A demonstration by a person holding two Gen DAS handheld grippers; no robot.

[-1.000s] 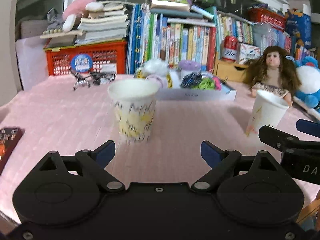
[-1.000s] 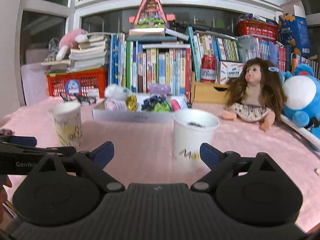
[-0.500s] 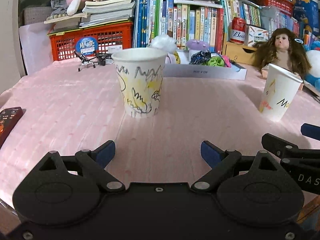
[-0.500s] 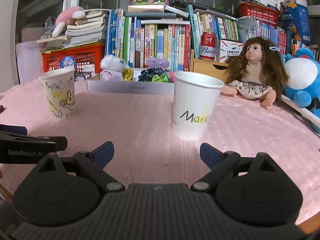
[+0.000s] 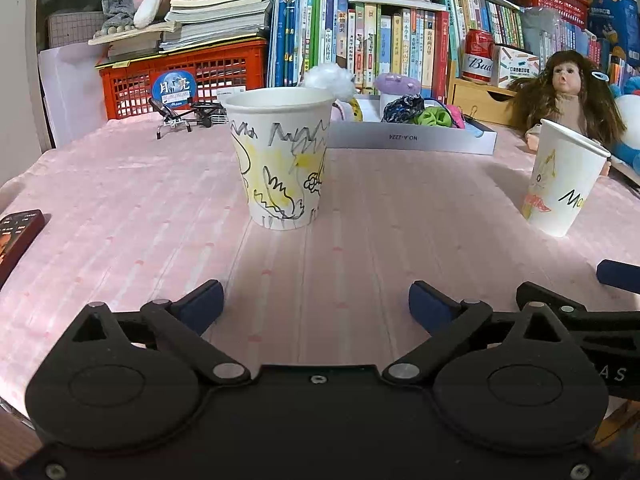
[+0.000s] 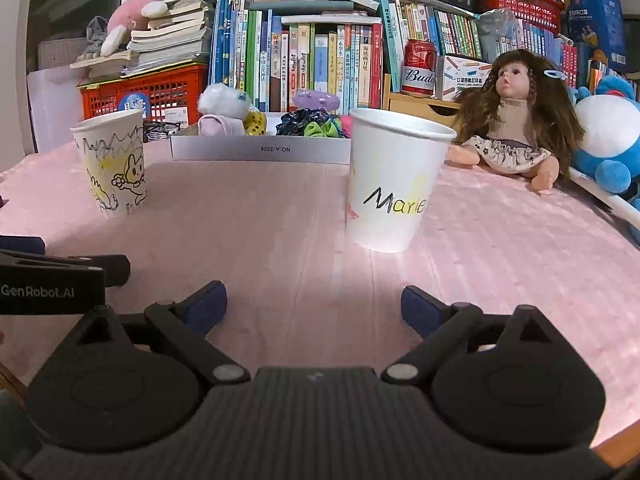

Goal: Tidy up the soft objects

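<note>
**Both grippers drop low toward the cups**

Left wrist view: dropped closer since a second ago, the left gripper (image 5: pixel 316 300) hovers empty, jaws spread, facing the doodled cup (image 5: pixel 282 160).

Right wrist view: the right gripper (image 6: pixel 314 302), likewise agape, faces the "Marie" cup (image 6: pixel 394 180). Soft scrunchies (image 6: pixel 316 124) wait in the grey tray (image 6: pixel 260 152) behind, probably destined for the cups.
</note>
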